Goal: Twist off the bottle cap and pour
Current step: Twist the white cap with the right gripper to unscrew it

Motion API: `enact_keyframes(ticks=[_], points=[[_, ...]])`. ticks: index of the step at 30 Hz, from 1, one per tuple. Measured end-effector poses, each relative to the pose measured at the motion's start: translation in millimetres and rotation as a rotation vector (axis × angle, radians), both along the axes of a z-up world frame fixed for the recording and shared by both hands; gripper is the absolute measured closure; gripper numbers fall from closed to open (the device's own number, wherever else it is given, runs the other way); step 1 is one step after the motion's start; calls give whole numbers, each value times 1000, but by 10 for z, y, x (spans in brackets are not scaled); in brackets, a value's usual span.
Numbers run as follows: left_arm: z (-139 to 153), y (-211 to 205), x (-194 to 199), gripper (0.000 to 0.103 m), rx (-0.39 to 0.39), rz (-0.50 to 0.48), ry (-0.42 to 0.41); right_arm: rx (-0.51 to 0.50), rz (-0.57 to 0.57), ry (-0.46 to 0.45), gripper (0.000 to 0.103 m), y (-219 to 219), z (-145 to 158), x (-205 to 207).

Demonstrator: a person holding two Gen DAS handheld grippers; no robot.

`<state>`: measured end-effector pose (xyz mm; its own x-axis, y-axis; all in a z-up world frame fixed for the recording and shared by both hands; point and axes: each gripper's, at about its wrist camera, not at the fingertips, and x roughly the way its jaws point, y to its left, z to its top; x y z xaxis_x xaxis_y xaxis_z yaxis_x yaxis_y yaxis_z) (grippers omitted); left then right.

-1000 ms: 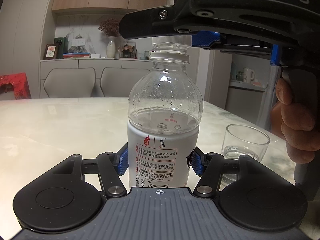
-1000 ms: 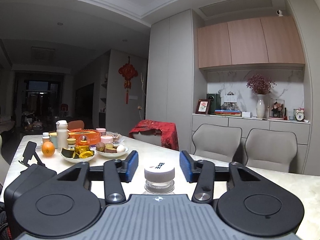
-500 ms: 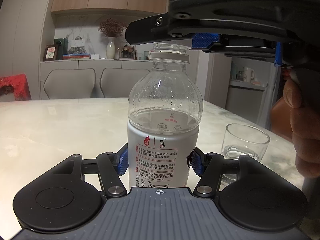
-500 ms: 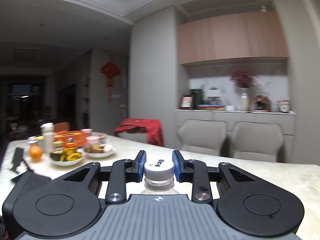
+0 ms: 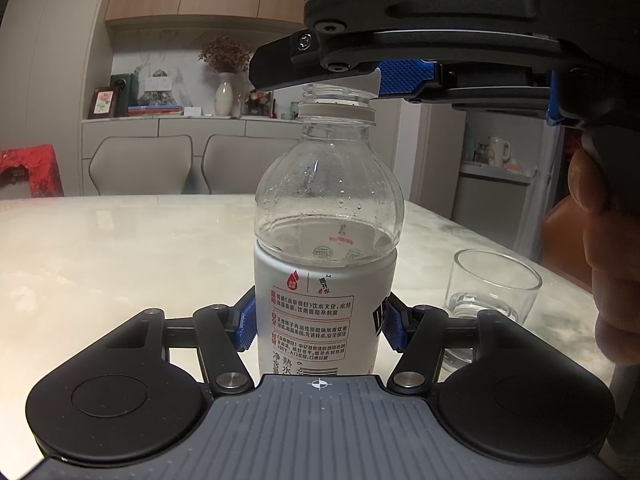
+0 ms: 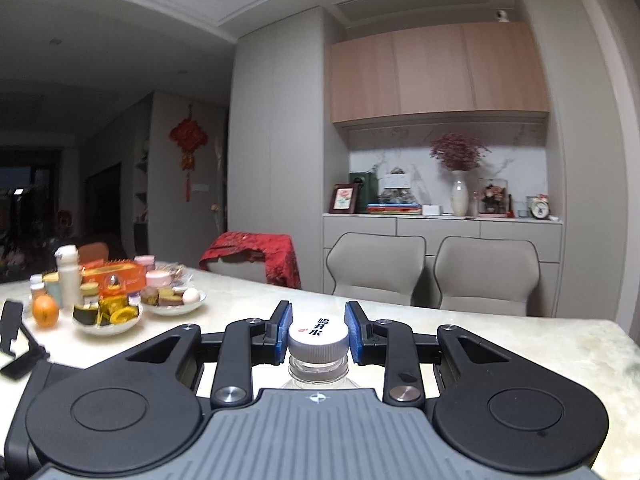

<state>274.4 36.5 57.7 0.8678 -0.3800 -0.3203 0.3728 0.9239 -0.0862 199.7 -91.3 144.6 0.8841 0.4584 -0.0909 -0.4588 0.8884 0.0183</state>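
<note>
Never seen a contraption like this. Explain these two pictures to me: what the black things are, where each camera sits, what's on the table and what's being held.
The black things are two hand-held grippers, each carrying a camera that looks along its fingers. A person's hand holds one handle. The left gripper clamps the labelled body of a water bottle standing on the marble table. The right gripper, seen from its own camera, is closed on the white cap; from the left camera it appears overhead. An empty glass stands to the right of the bottle. Bowls of food sit at the table's far end.
</note>
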Motion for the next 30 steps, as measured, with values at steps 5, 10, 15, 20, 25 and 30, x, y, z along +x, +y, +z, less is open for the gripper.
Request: enact_keyframes(ticks=[5, 10, 15, 20, 25, 30], points=[[0, 2, 5, 43, 3, -2, -2, -13, 17, -6, 71, -14, 10, -18], [-6, 9, -5, 43, 8, -6, -4, -27, 35, -12, 71, -27, 21, -36], [-9, 25, 6, 43, 7, -8, -3, -40, 52, -19, 55, -41, 31, -54], [-24, -13, -91, 43, 6, -9, -4, -65, 60, -39, 54, -81, 52, -4], [-36, 2, -120, 43, 8, -9, -4, -93, 67, -38, 57, -132, 39, -49], [-52, -1, -158, 43, 9, -9, -5, -96, 112, -21, 65, -172, 53, 5]])
